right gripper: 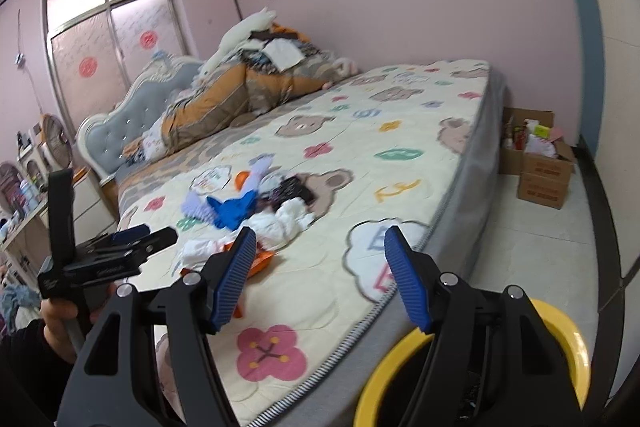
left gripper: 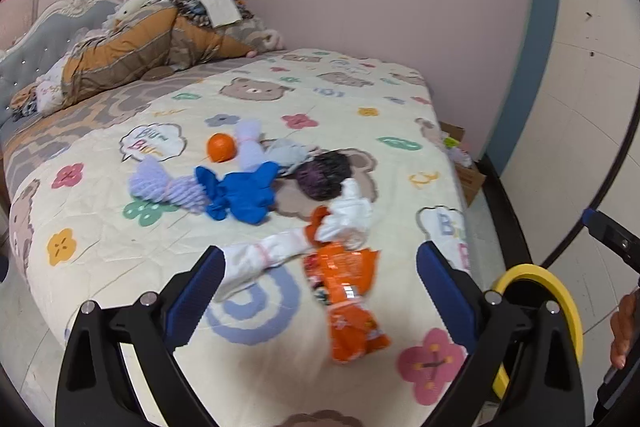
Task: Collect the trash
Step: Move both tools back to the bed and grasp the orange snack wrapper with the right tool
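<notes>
With both grippers empty, the left gripper [left gripper: 316,275] wide and the right gripper [right gripper: 320,267] half-wide, its fingers not gripping anything, I would lower the left fingers around the orange snack wrapper [left gripper: 348,299] on the bed [left gripper: 360,95], beside the yellow-rimmed bin [right gripper: 572,347].

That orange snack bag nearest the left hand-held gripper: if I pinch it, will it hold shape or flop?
The orange snack bag looks crumpled and flat, so it is probably empty, light and floppy; expect it to fold and droop from a pinch. Its glossy film may be slippery, so grip across a crease. It lies on the soft quilt, so pushing would likely bunch it rather than slide it.
</notes>
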Action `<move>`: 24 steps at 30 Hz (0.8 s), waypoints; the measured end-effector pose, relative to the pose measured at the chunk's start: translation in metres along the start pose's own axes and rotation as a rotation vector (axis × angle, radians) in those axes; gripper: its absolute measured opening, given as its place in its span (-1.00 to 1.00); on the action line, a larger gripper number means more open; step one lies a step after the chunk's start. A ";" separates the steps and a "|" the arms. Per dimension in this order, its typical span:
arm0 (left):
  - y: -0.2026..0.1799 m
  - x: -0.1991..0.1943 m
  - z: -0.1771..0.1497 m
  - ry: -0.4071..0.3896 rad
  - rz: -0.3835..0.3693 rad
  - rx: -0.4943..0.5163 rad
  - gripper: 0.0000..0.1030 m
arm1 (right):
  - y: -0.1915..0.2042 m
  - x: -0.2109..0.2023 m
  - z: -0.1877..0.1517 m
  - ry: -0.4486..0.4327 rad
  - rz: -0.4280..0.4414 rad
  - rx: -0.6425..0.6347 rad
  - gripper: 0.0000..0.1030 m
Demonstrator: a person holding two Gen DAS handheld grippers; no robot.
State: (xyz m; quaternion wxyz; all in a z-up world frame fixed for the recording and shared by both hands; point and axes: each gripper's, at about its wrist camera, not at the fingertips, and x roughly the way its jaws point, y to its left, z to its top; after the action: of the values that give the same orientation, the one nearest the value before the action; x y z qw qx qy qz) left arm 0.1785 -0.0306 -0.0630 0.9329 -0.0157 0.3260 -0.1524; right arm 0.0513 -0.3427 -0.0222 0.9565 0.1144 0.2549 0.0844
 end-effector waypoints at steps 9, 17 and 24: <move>0.050 0.030 -0.008 0.048 0.113 -0.032 0.80 | 0.036 0.057 -0.025 0.130 0.081 -0.026 0.24; 0.086 0.061 -0.016 0.113 0.158 -0.078 0.80 | 0.075 0.109 -0.053 0.246 0.138 -0.070 0.24; 0.103 0.085 -0.024 0.162 0.159 -0.104 0.80 | 0.099 0.144 -0.068 0.311 0.133 -0.101 0.24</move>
State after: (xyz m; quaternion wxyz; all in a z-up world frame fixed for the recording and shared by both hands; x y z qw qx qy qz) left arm 0.2552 0.0442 -0.1465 0.9105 -0.0259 0.4081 -0.0617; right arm 0.1295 -0.2045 -0.1212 0.9024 0.0683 0.3869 0.1770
